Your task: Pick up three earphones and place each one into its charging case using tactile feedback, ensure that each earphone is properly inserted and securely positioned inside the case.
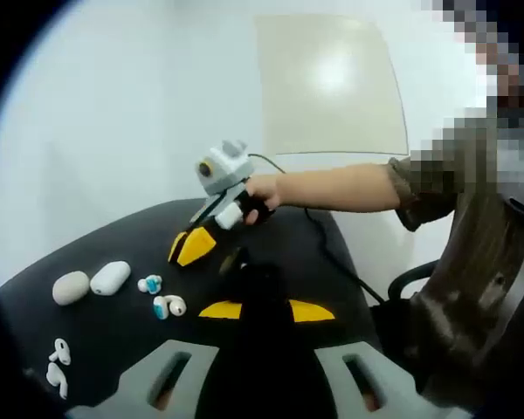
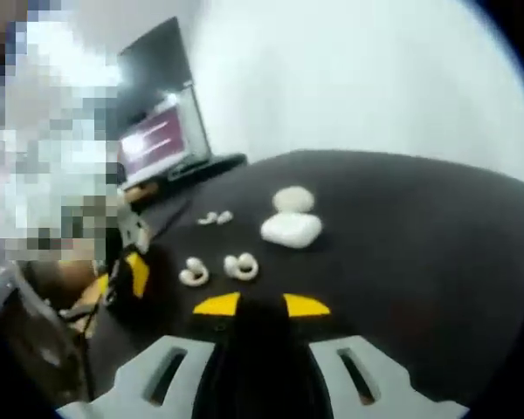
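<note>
White walls ring a black table [image 1: 105, 253]. In the left gripper view, the left gripper [image 1: 264, 311] hangs open over the table, holding nothing; two cases [image 1: 92, 282] lie side by side at left, earphones [image 1: 162, 297] loose near them, another pair [image 1: 58, 364] nearer. A hand [image 1: 262, 194] holds the right gripper [image 1: 192, 246]. In the right gripper view, its jaws [image 2: 260, 305] stand apart, empty, before the earphones [image 2: 218, 269].

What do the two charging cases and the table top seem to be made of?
The white case looks like smooth hard plastic: it shows a soft sheen. The beige case beside it looks matte, maybe plastic too; I cannot tell for sure. The table top looks like a dull black surface, without reflections, perhaps cloth or a mat.
</note>
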